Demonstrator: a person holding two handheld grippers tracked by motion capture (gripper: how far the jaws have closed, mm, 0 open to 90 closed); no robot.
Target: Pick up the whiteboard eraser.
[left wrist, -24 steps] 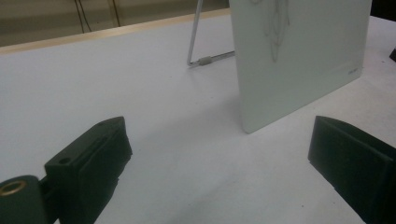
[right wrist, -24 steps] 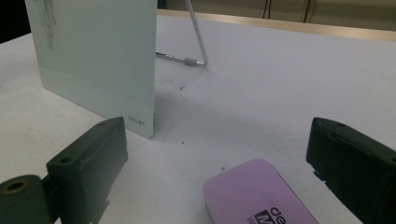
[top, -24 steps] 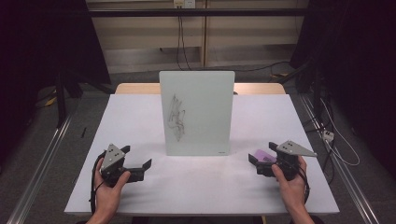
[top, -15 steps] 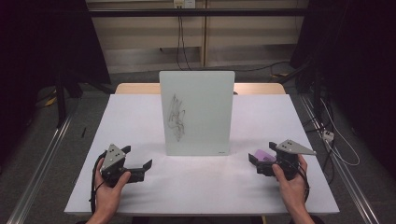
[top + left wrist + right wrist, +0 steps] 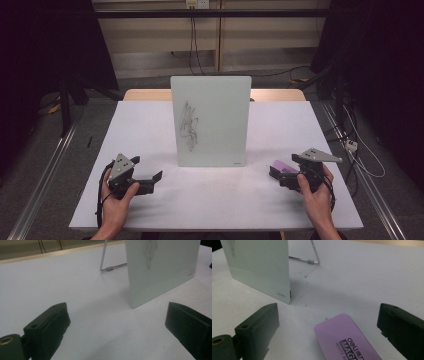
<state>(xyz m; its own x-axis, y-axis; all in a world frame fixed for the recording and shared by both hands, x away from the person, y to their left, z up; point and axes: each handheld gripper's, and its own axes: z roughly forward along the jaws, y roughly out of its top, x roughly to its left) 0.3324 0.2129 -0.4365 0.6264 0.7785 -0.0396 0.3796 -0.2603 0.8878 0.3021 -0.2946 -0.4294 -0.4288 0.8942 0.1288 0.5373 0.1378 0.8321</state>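
Each hand-held gripper, left (image 5: 150, 180) and right (image 5: 276, 172), is black, with a grey three-cornered plate on top and a black cable.

Purple eraser (image 5: 347, 340): lower end cut off by the right gripper view's bottom edge; its printed label is truncated. Whiteboard (image 5: 160, 267): top cropped in both gripper views. Scribble (image 5: 189, 126) illegible.

Scribbled whiteboard (image 5: 210, 122) upright — white table (image 5: 150, 125).

"deli" on whiteboard (image 5: 262, 267) corner; "deli MAG…", "WHITE B…" on purple eraser (image 5: 344, 340).
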